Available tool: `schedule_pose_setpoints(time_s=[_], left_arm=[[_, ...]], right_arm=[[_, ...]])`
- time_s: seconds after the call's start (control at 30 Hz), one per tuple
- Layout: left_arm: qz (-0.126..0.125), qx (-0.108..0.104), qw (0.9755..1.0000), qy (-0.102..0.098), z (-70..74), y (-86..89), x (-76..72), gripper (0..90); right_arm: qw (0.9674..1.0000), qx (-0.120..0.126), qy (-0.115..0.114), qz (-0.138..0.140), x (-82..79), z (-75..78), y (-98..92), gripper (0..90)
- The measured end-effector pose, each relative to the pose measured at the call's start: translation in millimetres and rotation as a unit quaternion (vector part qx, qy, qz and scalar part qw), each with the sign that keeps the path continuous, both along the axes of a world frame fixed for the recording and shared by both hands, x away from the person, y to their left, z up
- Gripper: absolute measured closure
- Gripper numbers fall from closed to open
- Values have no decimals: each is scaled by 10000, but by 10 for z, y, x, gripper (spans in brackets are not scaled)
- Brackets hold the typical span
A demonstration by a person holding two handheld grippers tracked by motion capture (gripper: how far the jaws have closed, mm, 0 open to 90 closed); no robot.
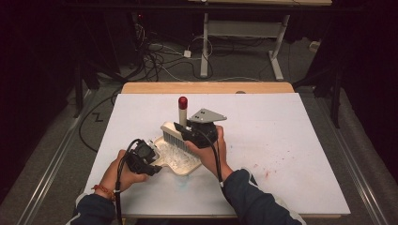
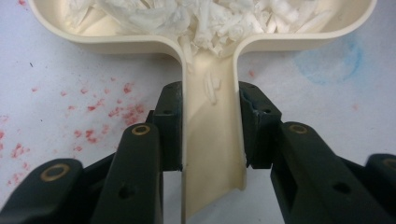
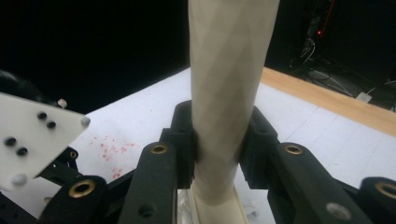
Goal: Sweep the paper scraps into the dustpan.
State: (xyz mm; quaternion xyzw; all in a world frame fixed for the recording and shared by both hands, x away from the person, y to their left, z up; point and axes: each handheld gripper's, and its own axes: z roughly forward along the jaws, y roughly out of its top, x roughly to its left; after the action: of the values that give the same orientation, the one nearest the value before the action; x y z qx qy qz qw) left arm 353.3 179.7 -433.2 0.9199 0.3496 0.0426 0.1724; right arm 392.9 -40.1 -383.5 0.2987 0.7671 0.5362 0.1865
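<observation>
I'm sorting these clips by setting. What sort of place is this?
Probably a lab or workshop set up for recording, not a home. The white-covered table stands in a dark room, loose cables run over the floor behind it, and an adjustable desk frame stands beyond. The covering bears red stains.

Wide bare room is lying along the tabletop's [image 1: 291, 140] far and right edges. Near its middle, the dustpan [image 1: 178, 159] and upright brush [image 1: 180, 119] are blocking passage, crowding toward the near-left corner.
</observation>
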Motion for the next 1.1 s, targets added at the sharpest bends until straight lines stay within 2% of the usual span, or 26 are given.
schedule_pose_setpoints(time_s=[0.1, 0.3, 0.5, 0.73, 0.87, 0.97, 1.03, 1.1], left_arm=[[18, -5, 10000, -1, -6, -1, -1, 627], [28, 6, 10000, -3, -3, -6, -2, 626], [54, -26, 10000, -2, -11, -2, -8, 627], [70, -28, 10000, 19, -19, -13, -5, 626], [77, -35, 10000, 29, -22, -16, -4, 626], [73, -42, 10000, 34, -24, -12, 2, 626], [70, -54, 10000, 37, -31, -12, 6, 626], [82, -57, 9999, 46, -38, -15, 8, 626]], right_arm=[[10000, 35, -73, -57, 14, 68, -80, 711], [9996, 143, -63, -216, 69, 132, -240, 711], [9985, -112, -237, -472, 100, 137, -386, 712], [9944, -501, -298, -879, 180, -59, -582, 711], [9940, -495, -346, -907, 234, -149, -539, 711], [9931, -685, -429, -851, 294, -209, -437, 712], [9951, -581, -375, -707, 312, -237, -380, 711], [9953, -625, -398, -617, 302, -243, -321, 711]])
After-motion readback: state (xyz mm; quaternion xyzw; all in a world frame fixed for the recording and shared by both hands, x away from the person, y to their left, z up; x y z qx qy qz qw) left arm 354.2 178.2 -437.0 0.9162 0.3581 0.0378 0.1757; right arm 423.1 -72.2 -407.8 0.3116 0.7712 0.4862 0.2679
